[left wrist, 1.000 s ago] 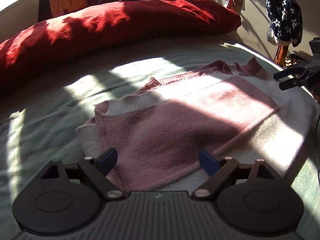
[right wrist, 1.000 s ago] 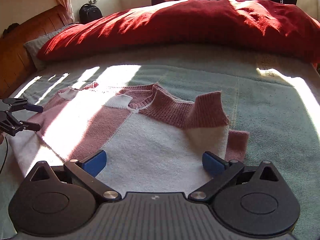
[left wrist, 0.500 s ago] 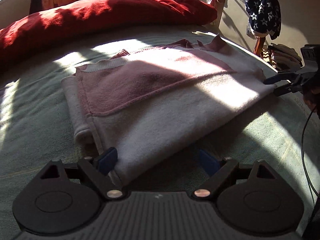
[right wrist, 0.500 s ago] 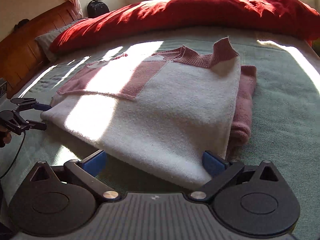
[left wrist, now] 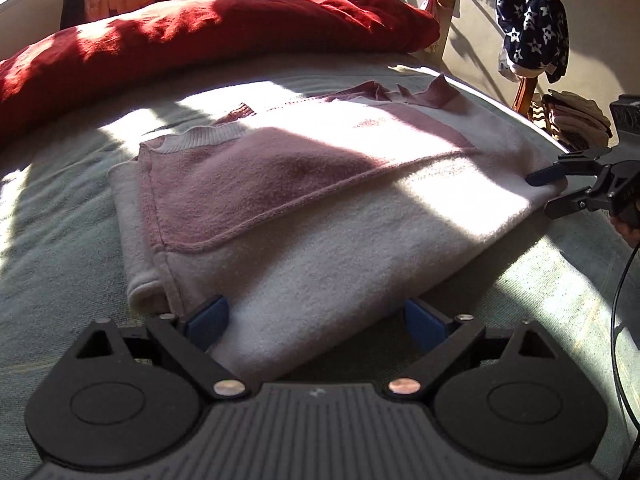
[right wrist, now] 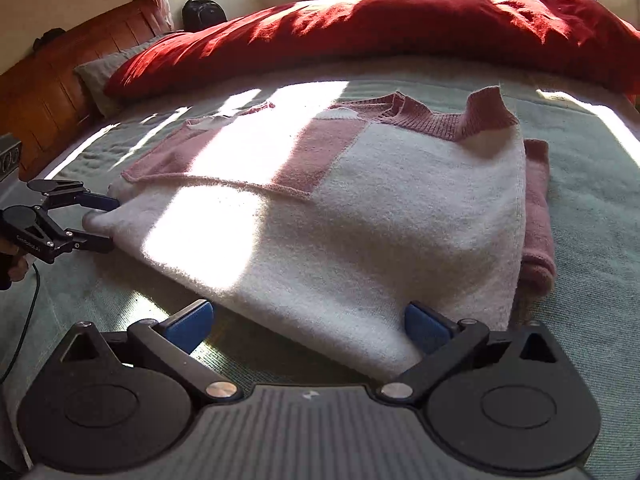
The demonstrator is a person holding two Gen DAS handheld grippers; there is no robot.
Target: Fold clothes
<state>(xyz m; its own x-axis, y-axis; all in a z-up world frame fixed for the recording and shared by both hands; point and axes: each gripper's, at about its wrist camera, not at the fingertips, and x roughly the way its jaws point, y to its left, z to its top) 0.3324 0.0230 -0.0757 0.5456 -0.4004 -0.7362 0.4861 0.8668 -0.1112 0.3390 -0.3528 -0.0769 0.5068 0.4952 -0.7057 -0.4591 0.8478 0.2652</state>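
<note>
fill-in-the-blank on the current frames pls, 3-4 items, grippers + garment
1. The sweater on the bed is white and ____.
2. The sweater's near corner lies between the open fingers of the left gripper and the ____ gripper.
3. The bedding heaped behind the sweater is ____.
4. The dark cloth hanging at the bedside is patterned with white ____.

Missing words: pink; right; red; stars
</note>
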